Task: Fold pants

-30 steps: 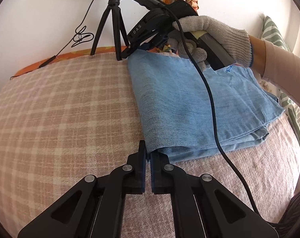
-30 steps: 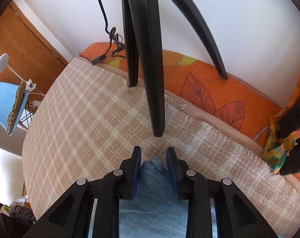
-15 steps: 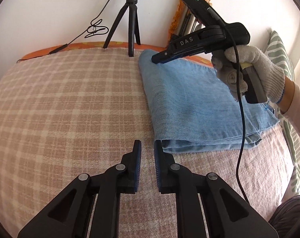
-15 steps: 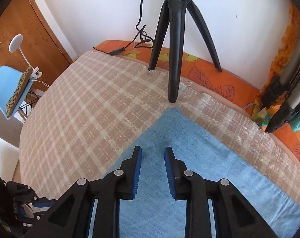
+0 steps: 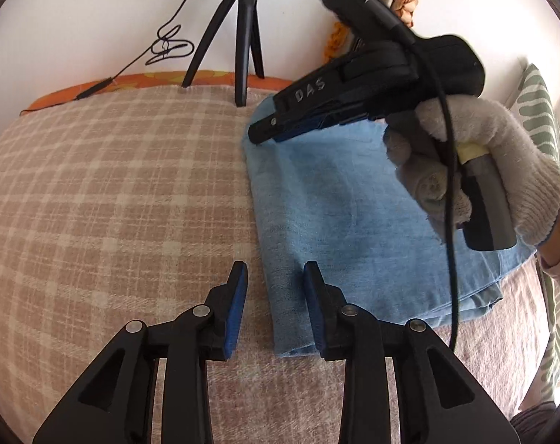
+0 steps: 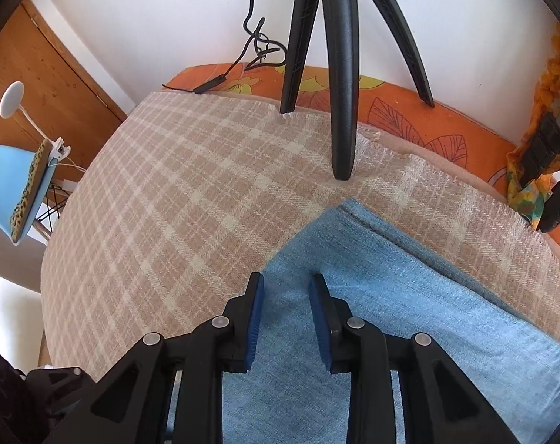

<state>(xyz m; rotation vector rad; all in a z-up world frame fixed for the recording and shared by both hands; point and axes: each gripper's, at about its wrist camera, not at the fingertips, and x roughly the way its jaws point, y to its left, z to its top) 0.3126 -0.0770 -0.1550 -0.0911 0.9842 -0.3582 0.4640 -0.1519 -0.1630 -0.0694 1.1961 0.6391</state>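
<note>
Pants (image 5: 354, 222): light blue, folded into a flat oblong on the checked blanket (image 5: 113, 203). We see the long axis running from the near corner away toward the tripod (image 5: 244, 37) by the wall.

Left gripper (image 5: 274, 277): our jaws have just been opening; they stand apart astride the fold's near left edge, not pressing it.

Right gripper (image 6: 285, 285): held in a gloved hand (image 5: 483, 170), jaws apart above the far corner, nothing pinched.
</note>
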